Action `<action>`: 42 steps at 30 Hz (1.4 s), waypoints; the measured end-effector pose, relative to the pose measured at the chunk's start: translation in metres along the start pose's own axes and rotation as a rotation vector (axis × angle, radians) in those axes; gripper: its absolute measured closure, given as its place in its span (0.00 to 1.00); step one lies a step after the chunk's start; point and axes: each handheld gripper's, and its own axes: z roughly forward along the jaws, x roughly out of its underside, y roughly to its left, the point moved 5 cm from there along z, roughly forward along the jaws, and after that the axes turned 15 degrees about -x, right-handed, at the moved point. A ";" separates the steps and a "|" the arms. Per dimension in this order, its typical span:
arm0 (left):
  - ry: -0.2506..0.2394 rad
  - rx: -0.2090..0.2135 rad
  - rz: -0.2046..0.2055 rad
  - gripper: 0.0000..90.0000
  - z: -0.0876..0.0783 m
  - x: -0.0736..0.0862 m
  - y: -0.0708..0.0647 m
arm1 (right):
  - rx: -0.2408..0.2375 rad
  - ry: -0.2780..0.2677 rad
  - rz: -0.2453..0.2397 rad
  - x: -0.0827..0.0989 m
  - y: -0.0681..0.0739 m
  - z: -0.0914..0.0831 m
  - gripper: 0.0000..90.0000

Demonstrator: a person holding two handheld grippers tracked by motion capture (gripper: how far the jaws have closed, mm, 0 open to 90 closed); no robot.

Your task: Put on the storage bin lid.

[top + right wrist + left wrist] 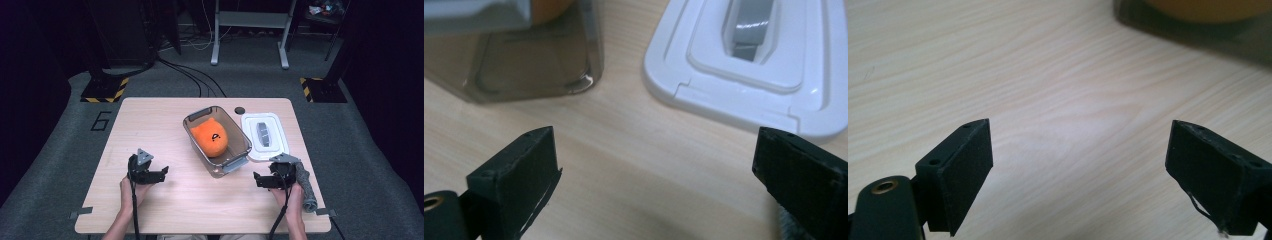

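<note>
An orange plush toy (210, 137) lies inside a clear grey bin (239, 137) at the middle of the wooden table (150, 120). Right of the bin rests its white lid (250, 130) with a grey handle. My left gripper (159, 173) sits low over the table's front left, open, with bare wood between its jaws (1078, 165). My right gripper (258, 179) is at the front right, open, just short of the bin's corner (524, 70) and the white lid (724, 95). Nothing is held in either (656, 172).
A grey cloth (306, 186) lies by the right hand near the table's right edge. A small black disc (239, 110) sits behind the bin. Bare wood spreads across the left half and the front. Cables and stand legs cross the floor beyond.
</note>
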 end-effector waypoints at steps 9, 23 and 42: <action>0.062 -0.018 0.030 0.13 0.009 0.025 -0.001 | 0.025 0.005 0.035 -0.030 -0.034 0.000 0.04; 0.040 -0.020 0.027 0.13 0.007 0.027 -0.006 | 0.015 0.009 0.099 -0.069 -0.072 0.015 0.05; 0.043 -0.011 0.030 0.13 0.008 0.026 -0.006 | 0.028 0.083 0.153 -0.075 -0.102 0.062 0.17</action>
